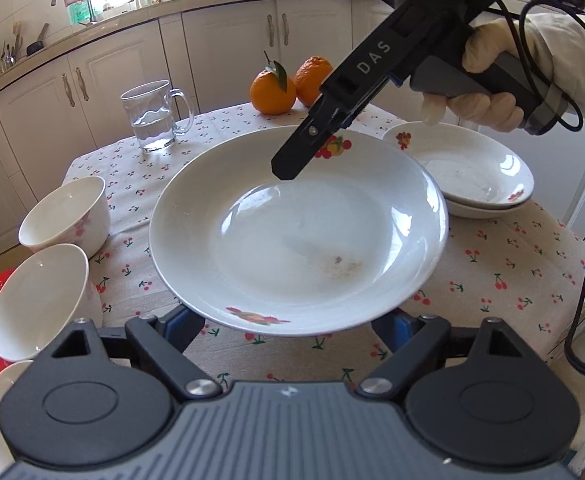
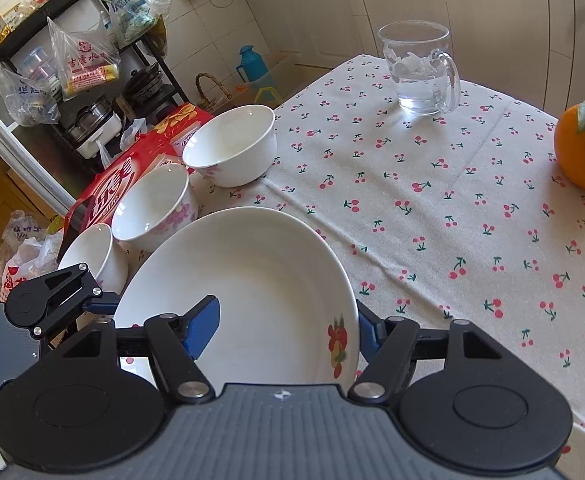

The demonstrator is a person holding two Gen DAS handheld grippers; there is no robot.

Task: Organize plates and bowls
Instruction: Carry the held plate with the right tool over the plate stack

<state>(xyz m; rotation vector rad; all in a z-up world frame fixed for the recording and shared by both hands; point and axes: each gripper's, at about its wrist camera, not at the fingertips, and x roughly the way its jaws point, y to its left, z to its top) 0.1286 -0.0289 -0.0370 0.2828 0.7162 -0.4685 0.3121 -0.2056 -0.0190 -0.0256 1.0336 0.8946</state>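
A large white plate (image 1: 298,236) with fruit prints is lifted above the cherry-print table (image 1: 512,264). My left gripper (image 1: 292,322) is open wide, its fingers under the plate's near rim. My right gripper (image 1: 292,164) reaches in from the upper right and is closed on the plate's far rim; in the right wrist view (image 2: 288,332) one blue pad lies inside the plate (image 2: 248,292), the other outside. Two stacked plates (image 1: 464,168) sit at the right. Three white bowls (image 1: 66,216) (image 1: 42,300) (image 2: 92,256) stand at the table's left edge.
A glass mug of water (image 1: 154,120) and two oranges (image 1: 272,90) stand at the far side of the table. A red box (image 2: 132,172) lies beside the bowls. Kitchen cabinets (image 1: 228,44) are behind.
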